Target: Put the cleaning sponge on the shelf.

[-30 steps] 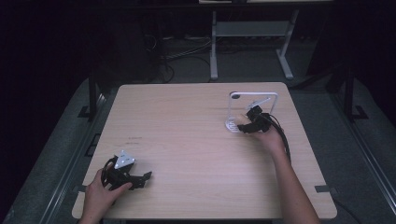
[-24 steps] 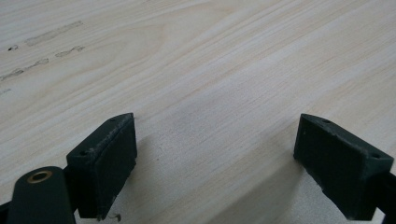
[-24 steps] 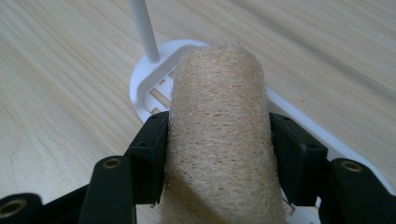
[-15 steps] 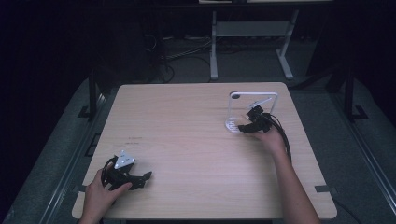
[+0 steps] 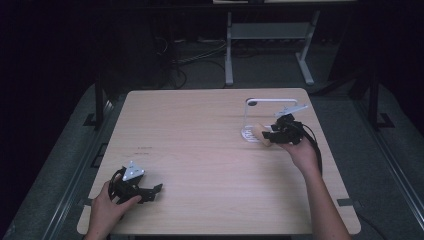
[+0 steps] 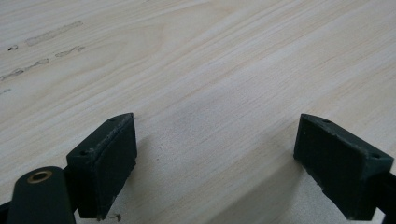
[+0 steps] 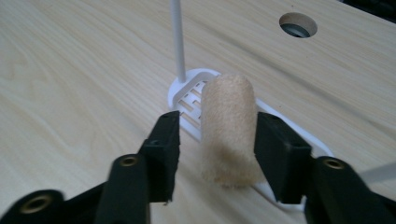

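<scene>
Left gripper view looks along the left gripper (image 6: pixel 215 168), whose two black jaws stand wide apart over bare pale wood with nothing between them. From the high view that left gripper (image 5: pixel 131 186) sits low at the near left corner of the table (image 5: pixel 200 150), well apart from the white stand (image 5: pixel 257 120) and on the far side of the tabletop from it, gripped by the person's left hand (image 5: pixel 107 212). Farther in, the right gripper (image 5: pixel 282 134) hovers just beside the white stand, on its right, held by the right hand (image 5: pixel 302 152). In the right gripper view the right gripper (image 7: pixel 215 140) has a tan foam roller (image 7: pixel 229 128) standing upright between its jaws; the jaws have just been closing, and the right-hand pad touches the roller's side while a narrow gap shows at the left-hand pad, so a firm clamp cannot be told. The tan foam roller (image 5: pixel 261 134) is over the slotted base (image 7: pixel 191 95) of the white stand, close in front of its thin upright rod (image 7: pixel 178 39). Beyond the stand, a round hole (image 7: pixel 298 24) opens in the tabletop.
</scene>
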Available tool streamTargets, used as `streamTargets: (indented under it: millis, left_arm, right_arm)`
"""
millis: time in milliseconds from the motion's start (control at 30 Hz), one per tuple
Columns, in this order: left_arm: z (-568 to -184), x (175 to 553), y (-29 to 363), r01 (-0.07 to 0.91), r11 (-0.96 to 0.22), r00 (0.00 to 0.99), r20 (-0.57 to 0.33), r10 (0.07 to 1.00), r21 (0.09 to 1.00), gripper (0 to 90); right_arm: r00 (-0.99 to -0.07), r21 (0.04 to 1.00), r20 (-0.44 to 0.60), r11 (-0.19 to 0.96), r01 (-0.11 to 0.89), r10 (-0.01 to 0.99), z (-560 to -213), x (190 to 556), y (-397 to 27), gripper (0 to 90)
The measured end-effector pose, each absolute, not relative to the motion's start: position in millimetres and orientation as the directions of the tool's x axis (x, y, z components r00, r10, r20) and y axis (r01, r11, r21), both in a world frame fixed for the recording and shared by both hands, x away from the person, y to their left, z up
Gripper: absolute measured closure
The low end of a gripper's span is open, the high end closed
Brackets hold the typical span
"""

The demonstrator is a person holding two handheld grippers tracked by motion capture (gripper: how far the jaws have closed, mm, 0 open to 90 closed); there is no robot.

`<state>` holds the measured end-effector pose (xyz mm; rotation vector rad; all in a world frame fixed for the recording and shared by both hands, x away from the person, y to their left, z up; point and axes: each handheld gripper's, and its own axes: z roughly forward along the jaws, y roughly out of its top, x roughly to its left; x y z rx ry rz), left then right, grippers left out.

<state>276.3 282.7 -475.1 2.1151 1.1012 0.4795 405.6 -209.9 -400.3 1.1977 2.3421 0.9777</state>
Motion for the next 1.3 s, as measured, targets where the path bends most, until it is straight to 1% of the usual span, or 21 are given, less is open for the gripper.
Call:
streamTargets:
  millis: [67, 233, 333, 400, 467, 633, 967, 1033, 1300]
  left_arm:
    - [-475, 276, 283, 0.564, -0.398, 0.571, 0.007, 0.821, 0.724, 12.7]
    - [-475, 276, 283, 0.565, -0.399, 0.571, 0.007, 0.821, 0.722, 12.7]
    - [-475, 276, 283, 0.565, -0.399, 0.571, 0.007, 0.821, 0.722, 12.7]
    - [-475, 276, 283, 0.565, -0.4, 0.571, 0.008, 0.821, 0.722, 12.7]
    - [-475, 276, 283, 0.565, -0.4, 0.571, 0.008, 0.821, 0.722, 12.7]
    - [-475, 276, 283, 0.564, -0.398, 0.571, 0.006, 0.821, 0.724, 12.7]
    - [-475, 276, 283, 0.565, -0.399, 0.571, 0.007, 0.821, 0.722, 12.7]
    - [-475, 276, 283, 0.564, -0.397, 0.57, 0.006, 0.821, 0.724, 12.7]
    - [-475, 276, 283, 0.565, -0.398, 0.57, 0.007, 0.821, 0.723, 12.7]
  right_arm:
    - [-0.596, 0.702, 0.023, 0.412, 0.581, 0.803, -401, 399, -212, 67.8]
    - [-0.622, 0.695, 0.042, 0.424, 0.58, 0.782, -411, 387, -211, 89.6]
    - [-0.628, 0.687, 0.05, 0.429, 0.587, 0.777, -417, 385, -208, 89.7]
    - [-0.638, 0.667, 0.053, 0.448, 0.596, 0.768, -429, 386, -204, 89.7]
    - [-0.638, 0.656, 0.046, 0.458, 0.6, 0.769, -433, 388, -203, 89.7]
    - [-0.609, 0.635, 0.033, 0.454, 0.625, 0.793, -445, 396, -206, 89.7]
    - [-0.555, 0.627, -0.008, 0.437, 0.645, 0.832, -447, 407, -219, 89.7]
    - [-0.533, 0.629, -0.021, 0.426, 0.651, 0.846, -447, 411, -224, 89.7]
    - [-0.5, 0.635, -0.028, 0.401, 0.66, 0.866, -446, 416, -235, 89.7]
